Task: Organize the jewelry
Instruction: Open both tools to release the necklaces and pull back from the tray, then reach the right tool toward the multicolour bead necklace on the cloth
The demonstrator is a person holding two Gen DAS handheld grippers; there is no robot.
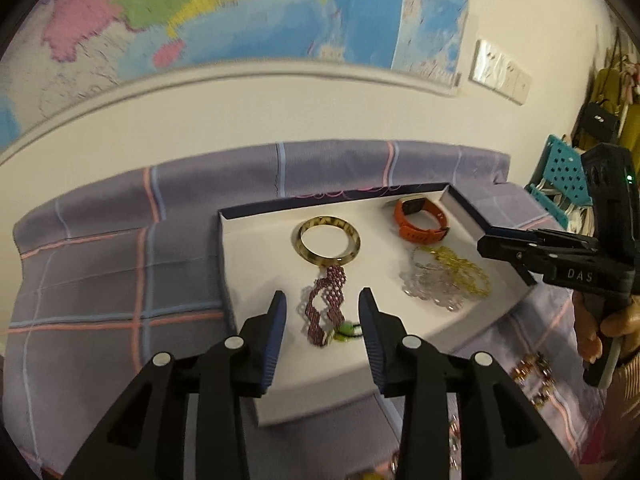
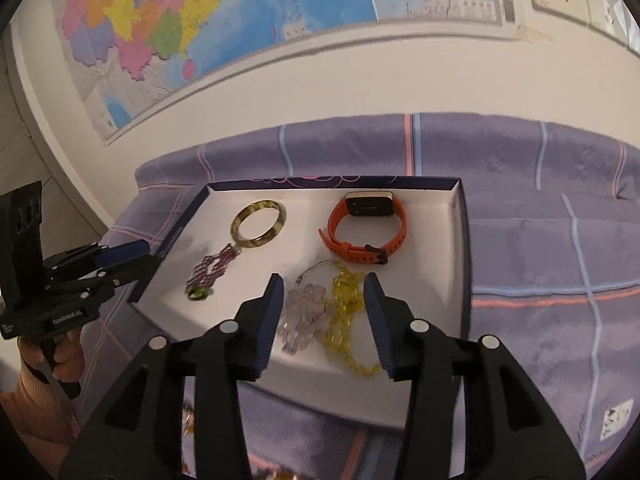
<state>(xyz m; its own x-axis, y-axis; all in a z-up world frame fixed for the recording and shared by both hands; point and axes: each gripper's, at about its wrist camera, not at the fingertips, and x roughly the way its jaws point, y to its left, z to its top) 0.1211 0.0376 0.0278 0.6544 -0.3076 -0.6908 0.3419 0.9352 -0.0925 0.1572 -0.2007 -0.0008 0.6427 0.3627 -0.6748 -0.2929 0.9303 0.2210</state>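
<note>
White-lined box tray (image 1: 248, 240) with dark navy walls, resting on a purple plaid cloth (image 1: 100, 272) that covers the surface.

Contents, listed by position relative to each gripper:
- Purple beaded bracelet (image 1: 326, 304) with a green bead at its near end: lying on the tray floor directly ahead of the left gripper (image 1: 322, 300), between its two blue-padded fingers, which stand spread apart and hold nothing.
- Tortoiseshell bangle (image 1: 330, 242): flat, just beyond the purple bracelet, touching its far end.
- Orange smartwatch (image 2: 366, 226): far side of the tray, ahead of the right gripper (image 2: 324, 284), strap looped, screen facing up.
- Pale pink bead bracelet (image 2: 302, 316) and yellow bead strand (image 2: 346, 312): heaped together, overlapping, between the right gripper's spread fingers; the fingers grip neither.

Also present: loose beaded pieces (image 1: 534, 376) on the cloth outside the tray, to the right of the left gripper; a coloured wall map (image 2: 200, 20) behind; wall sockets (image 1: 500, 70); a teal perforated rack (image 1: 560, 176) beyond the right gripper.
</note>
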